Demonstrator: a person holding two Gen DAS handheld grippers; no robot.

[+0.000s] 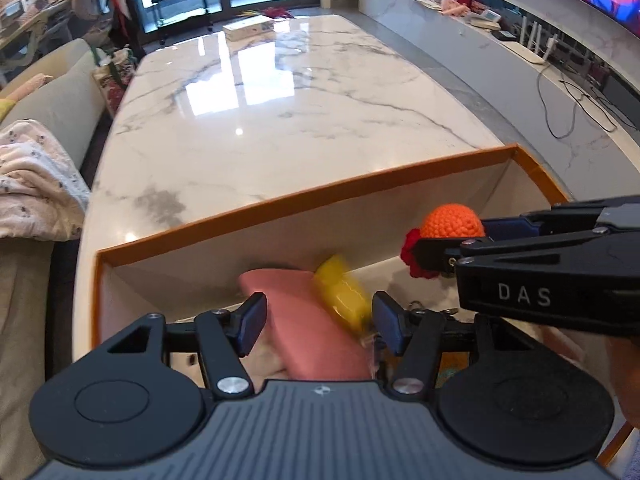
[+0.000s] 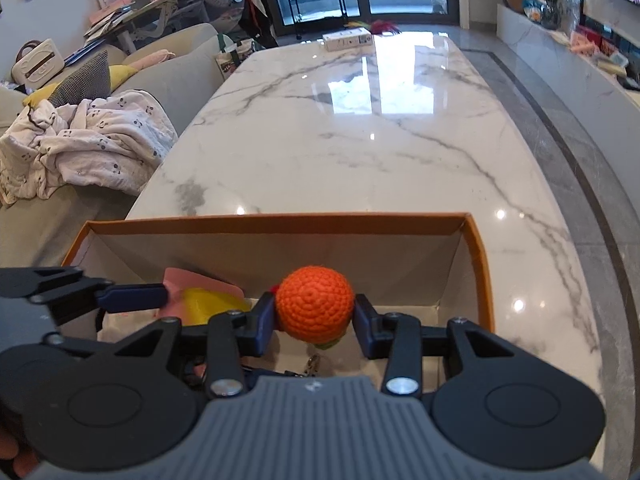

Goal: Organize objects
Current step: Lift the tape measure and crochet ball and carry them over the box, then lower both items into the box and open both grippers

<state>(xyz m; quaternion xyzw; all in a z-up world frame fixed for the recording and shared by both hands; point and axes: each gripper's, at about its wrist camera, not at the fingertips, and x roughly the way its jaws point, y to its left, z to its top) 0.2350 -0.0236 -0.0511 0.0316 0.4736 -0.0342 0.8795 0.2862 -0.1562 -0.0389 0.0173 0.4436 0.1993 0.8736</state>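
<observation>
We look down over a white marble desk (image 2: 360,128) at an open box (image 2: 476,256) with orange edges and pale inner walls, standing at the near end of the desk.

The right gripper (image 2: 314,314) reaches over the box with its jaws closed on an orange crocheted ball (image 2: 315,303); the blue pads press on the ball's left and right sides, and the ball hangs above the box's floor. From the left wrist view we see the same ball (image 1: 452,222) at the tip of the right gripper (image 1: 450,240), with a red crocheted piece (image 1: 412,254) showing beside it, near the box's right wall.

The left gripper (image 1: 320,318) points down into the box with its jaws standing wide. Between and beyond them lie a pink flat object (image 1: 316,328) and a yellow object (image 1: 344,292), the yellow one blurred and resting against the pink one's right side. Neither pad visibly presses on either. In the right wrist view the left gripper's blue finger (image 2: 134,297) stands just beside the yellow object (image 2: 212,304) and the pink object (image 2: 188,278) on the left side of the box.

A small metal clasp (image 2: 312,362) lies on the box floor under the ball. At the far end of the desk rests a white carton (image 2: 347,40). A crumpled blanket (image 2: 88,144) lies on a sofa left of the desk.
</observation>
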